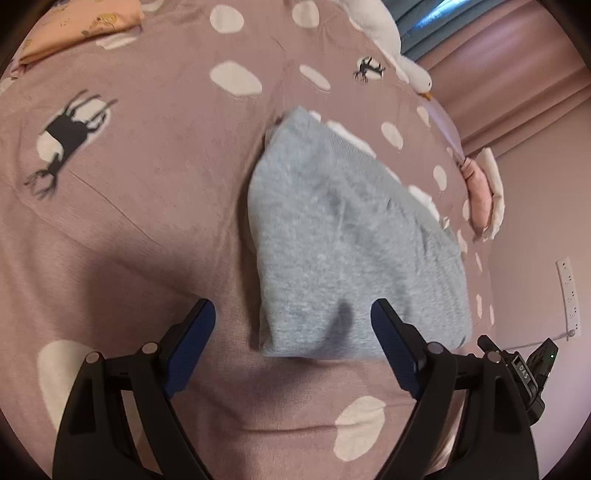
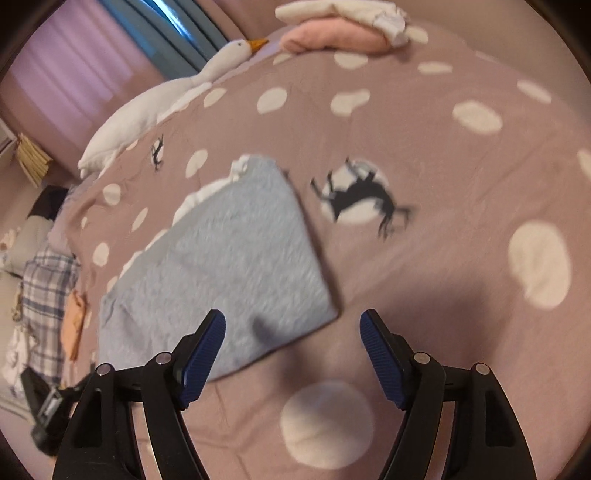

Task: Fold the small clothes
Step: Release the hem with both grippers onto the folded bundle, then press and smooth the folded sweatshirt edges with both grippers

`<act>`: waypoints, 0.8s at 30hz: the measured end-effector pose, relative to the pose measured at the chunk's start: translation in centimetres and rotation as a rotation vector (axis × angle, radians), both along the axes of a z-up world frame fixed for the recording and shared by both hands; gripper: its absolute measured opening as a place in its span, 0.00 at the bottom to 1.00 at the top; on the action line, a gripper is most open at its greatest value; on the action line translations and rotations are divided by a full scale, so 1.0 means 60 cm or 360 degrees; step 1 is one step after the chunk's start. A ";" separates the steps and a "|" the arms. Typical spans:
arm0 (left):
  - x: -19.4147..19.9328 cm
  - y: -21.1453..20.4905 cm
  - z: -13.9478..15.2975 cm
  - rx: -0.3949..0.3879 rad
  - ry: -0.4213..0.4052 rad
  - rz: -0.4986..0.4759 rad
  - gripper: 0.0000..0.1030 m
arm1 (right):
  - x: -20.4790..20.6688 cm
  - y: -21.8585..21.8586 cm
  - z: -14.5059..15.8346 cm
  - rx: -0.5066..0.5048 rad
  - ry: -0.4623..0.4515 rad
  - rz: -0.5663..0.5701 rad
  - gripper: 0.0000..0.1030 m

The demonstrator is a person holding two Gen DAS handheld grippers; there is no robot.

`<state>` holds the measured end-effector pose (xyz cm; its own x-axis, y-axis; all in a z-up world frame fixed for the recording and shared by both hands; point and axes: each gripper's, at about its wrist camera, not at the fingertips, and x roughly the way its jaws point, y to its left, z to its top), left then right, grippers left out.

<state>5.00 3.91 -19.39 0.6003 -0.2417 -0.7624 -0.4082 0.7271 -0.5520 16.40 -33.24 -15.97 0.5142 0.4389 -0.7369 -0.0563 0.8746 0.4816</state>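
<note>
A folded grey knit garment point(image 1: 347, 236) with a white edge showing along its far side lies flat on the mauve spotted bedspread point(image 1: 155, 192). My left gripper point(image 1: 293, 314) hovers open above the garment's near left corner, nothing between its blue pads. In the right wrist view the same grey garment point(image 2: 229, 266) lies left of centre. My right gripper point(image 2: 293, 325) stands open over its near right corner, clear of the cloth.
A folded peach printed garment point(image 1: 85, 26) lies at the far left. Pink and white folded clothes point(image 2: 343, 29) sit at the bed's far edge beside a white goose plush point(image 2: 155, 103). A plaid cloth point(image 2: 48, 288) hangs at the bedside. Curtains point(image 1: 509, 66) stand behind.
</note>
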 end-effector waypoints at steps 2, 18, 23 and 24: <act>0.013 -0.002 -0.010 -0.0035 -0.0004 -0.0023 0.83 | 0.000 0.010 -0.013 0.0024 0.0032 0.0010 0.73; 0.059 -0.001 -0.019 -0.0136 -0.0071 -0.0022 0.24 | 0.054 0.046 -0.057 0.0192 0.0025 0.0079 0.35; 0.040 -0.012 0.024 -0.0001 -0.0145 -0.0028 0.20 | 0.023 0.066 -0.009 -0.0004 -0.0149 0.0107 0.20; 0.035 -0.015 0.033 0.0035 -0.0154 -0.0041 0.20 | 0.013 0.070 0.006 -0.0026 -0.0190 0.0116 0.20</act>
